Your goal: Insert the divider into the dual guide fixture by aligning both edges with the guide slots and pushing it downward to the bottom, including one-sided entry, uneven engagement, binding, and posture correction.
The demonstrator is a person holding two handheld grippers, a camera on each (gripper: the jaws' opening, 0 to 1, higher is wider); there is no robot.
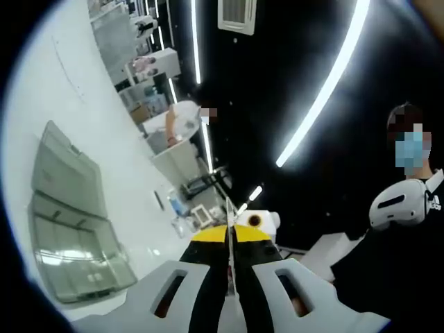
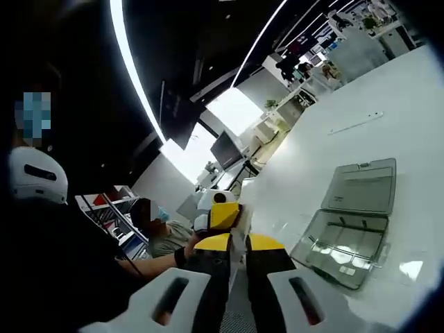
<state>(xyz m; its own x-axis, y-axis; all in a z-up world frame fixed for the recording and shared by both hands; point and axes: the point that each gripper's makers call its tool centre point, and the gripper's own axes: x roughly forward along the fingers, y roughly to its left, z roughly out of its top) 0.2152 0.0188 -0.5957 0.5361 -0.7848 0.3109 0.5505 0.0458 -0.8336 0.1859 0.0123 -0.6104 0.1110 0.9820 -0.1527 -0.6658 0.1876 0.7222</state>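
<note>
Both grippers clenched on divider: left gripper (image 1: 229,239) grips thin divider (image 1: 228,211) edge-on; right gripper (image 2: 238,244) too. Open clear case (image 2: 350,222) lower right on white table (image 2: 388,104).

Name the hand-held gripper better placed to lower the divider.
Left, probably: the left hand-held gripper pinches the thin divider edge-on, with the open clear case nearby. The right hand-held gripper has an unclear hold.

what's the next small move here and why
Probably bring both grippers back down toward the open clear case on the white table. The left gripper and right gripper are each pinching an edge of a thin clear divider, raised and pointing out into the room. The case lies off to the side, so nothing is lined up with its slots yet.
</note>
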